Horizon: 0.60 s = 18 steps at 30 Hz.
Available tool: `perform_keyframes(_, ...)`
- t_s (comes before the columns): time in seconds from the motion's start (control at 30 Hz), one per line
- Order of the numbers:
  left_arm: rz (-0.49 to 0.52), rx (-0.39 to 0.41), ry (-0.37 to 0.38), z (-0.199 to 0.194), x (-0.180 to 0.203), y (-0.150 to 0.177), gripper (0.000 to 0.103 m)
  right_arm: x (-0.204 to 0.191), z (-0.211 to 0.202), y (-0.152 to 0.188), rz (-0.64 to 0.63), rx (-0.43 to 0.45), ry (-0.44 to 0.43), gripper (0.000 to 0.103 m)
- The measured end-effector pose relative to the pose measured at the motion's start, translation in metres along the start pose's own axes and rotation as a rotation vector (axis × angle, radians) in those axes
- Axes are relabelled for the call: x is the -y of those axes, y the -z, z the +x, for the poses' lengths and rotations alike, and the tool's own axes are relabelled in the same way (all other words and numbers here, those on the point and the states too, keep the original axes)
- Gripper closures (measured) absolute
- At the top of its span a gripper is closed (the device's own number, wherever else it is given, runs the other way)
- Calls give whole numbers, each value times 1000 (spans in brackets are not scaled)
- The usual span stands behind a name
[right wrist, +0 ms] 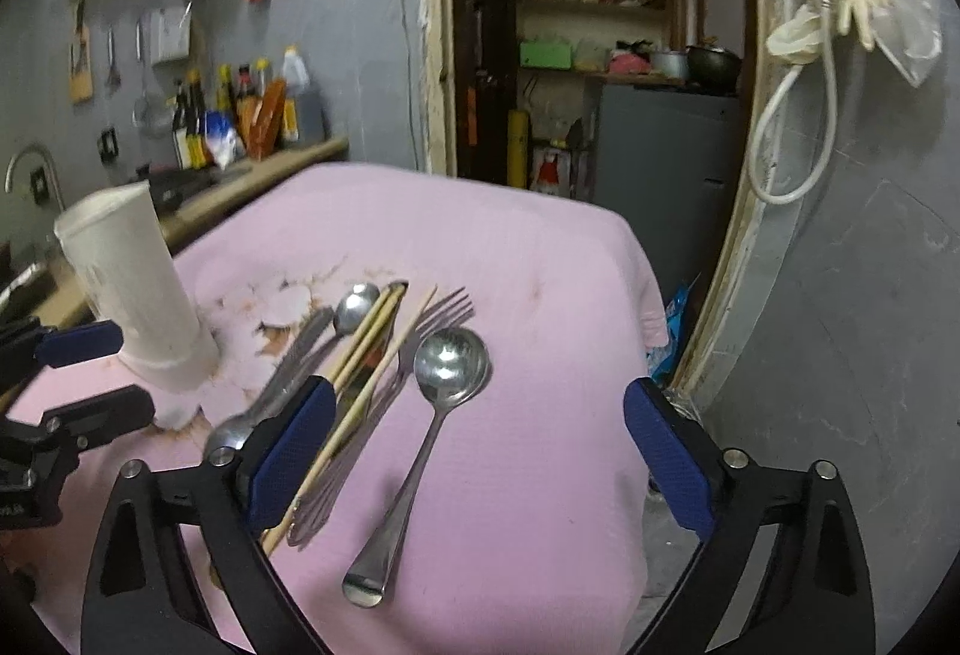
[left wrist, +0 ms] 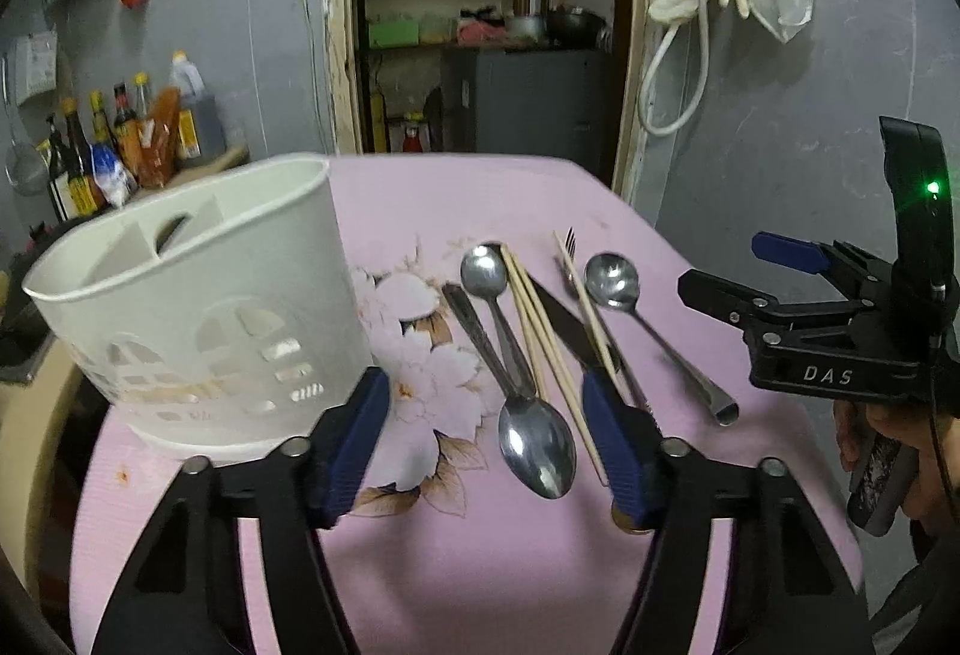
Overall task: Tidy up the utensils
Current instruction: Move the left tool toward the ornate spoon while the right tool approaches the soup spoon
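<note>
A white utensil holder (left wrist: 198, 307) with compartments stands on the pink cloth, at the left; it also shows in the right wrist view (right wrist: 135, 289). Loose utensils lie beside it: a large spoon (left wrist: 534, 442), a smaller spoon (left wrist: 483, 271), chopsticks (left wrist: 540, 331), a knife (left wrist: 567, 322), a fork (left wrist: 570, 241) and a round soup spoon (left wrist: 612, 280) (right wrist: 447, 361). My left gripper (left wrist: 489, 451) is open and empty, low over the large spoon. My right gripper (right wrist: 480, 454) is open and empty, over the soup spoon's handle.
The pink cloth-covered table (right wrist: 510, 247) drops off at its right and far edges. Sauce bottles (left wrist: 120, 138) stand on a counter behind the holder. A doorway with shelves (right wrist: 594, 24) is behind the table. A sink tap (right wrist: 30, 162) is at the far left.
</note>
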<state>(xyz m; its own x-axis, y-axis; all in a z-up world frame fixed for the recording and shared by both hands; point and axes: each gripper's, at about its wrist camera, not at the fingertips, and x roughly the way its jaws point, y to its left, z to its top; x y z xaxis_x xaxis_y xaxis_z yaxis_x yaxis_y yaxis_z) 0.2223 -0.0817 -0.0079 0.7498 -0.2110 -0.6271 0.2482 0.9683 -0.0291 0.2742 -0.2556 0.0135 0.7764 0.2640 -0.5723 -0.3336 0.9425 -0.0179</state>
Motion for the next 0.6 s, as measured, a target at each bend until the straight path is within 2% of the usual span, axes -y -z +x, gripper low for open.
perform_keyframes(0.03,-11,-14,5,4,-2,0,48,0,3,-1,-8,-6,1,16)
perform_keyframes(0.17,-31,-45,-1,15,-6,0,55,-6,14,0,-48,-45,8,19)
perform_keyframes(0.23,-33,-57,-5,19,-6,0,59,-8,18,0,-63,-57,9,24)
perform_keyframes(0.47,3,-79,-21,36,1,-6,67,-6,23,-3,-73,-74,9,28)
perform_keyframes(0.6,16,-89,-19,47,1,-10,68,-4,27,-3,-69,-92,-9,29)
